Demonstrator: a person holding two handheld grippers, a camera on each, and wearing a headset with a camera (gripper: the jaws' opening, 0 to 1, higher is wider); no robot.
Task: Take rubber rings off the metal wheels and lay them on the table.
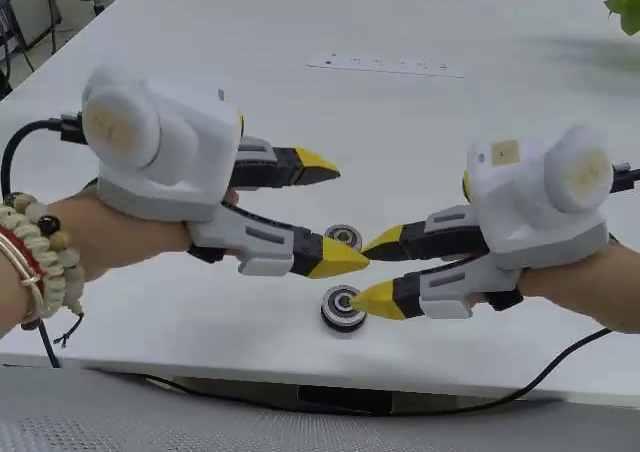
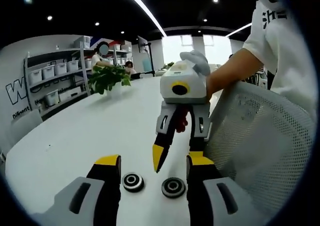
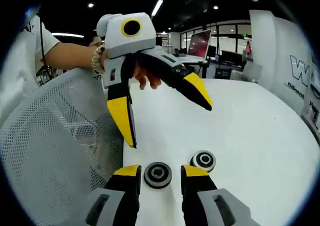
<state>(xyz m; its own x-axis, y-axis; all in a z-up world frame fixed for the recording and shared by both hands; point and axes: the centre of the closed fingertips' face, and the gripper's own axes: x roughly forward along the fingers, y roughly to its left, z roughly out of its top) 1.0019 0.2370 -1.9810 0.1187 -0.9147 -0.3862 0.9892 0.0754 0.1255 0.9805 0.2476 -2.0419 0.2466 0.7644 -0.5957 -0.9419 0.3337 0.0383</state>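
Now | near wheel [image 3: 158, 175] just ahead of right hand-held gripper [image 3: 160, 172]

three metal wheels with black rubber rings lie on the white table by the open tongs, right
Two, not three: the head view shows the near metal wheel and the far metal wheel, both with black rubber rings, on the white table by the open left tongs and right tongs.

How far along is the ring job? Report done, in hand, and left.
Done: nothing; the near wheel and far wheel wear their dark rubber rings. In hand: the right gripper hangs open at the near wheel; the left gripper hovers open. Left: strip both rings, lay them on the table.
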